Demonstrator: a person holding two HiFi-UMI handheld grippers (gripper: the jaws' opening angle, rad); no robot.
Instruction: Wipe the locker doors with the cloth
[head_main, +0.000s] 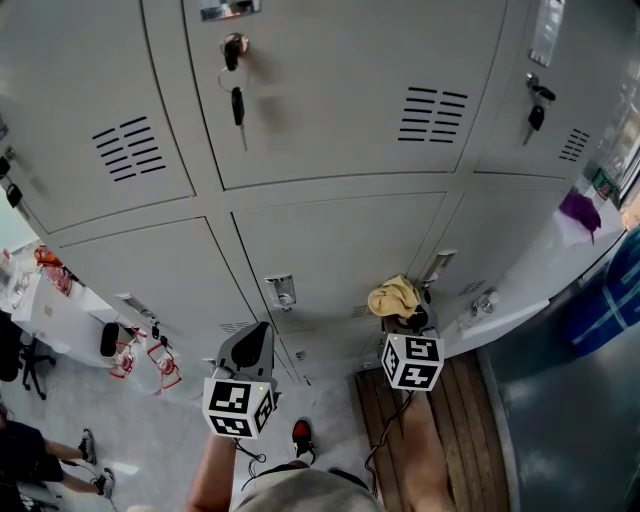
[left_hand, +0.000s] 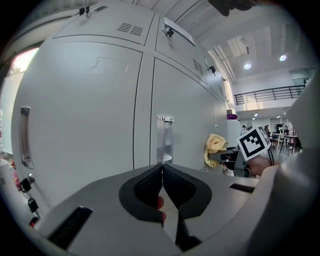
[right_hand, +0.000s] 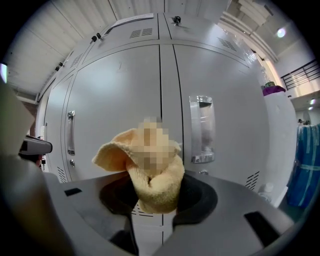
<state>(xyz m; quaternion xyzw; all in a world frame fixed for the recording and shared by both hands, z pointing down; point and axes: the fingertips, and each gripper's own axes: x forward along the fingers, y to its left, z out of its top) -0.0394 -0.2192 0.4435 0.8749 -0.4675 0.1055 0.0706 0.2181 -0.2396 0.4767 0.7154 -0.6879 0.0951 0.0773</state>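
Right gripper view: right gripper (right_hand: 154, 200) clamps a yellow terry cloth (right_hand: 115, 150) by its bunched middle, likely soft and light, near the grey metal locker doors (right_hand: 120, 100); left gripper (left_hand: 162, 170) is closed.

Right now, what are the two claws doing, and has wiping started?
Right gripper shut on cloth. Left gripper shut, empty. Cloth near lower locker doors, contact unclear. Handle close by.
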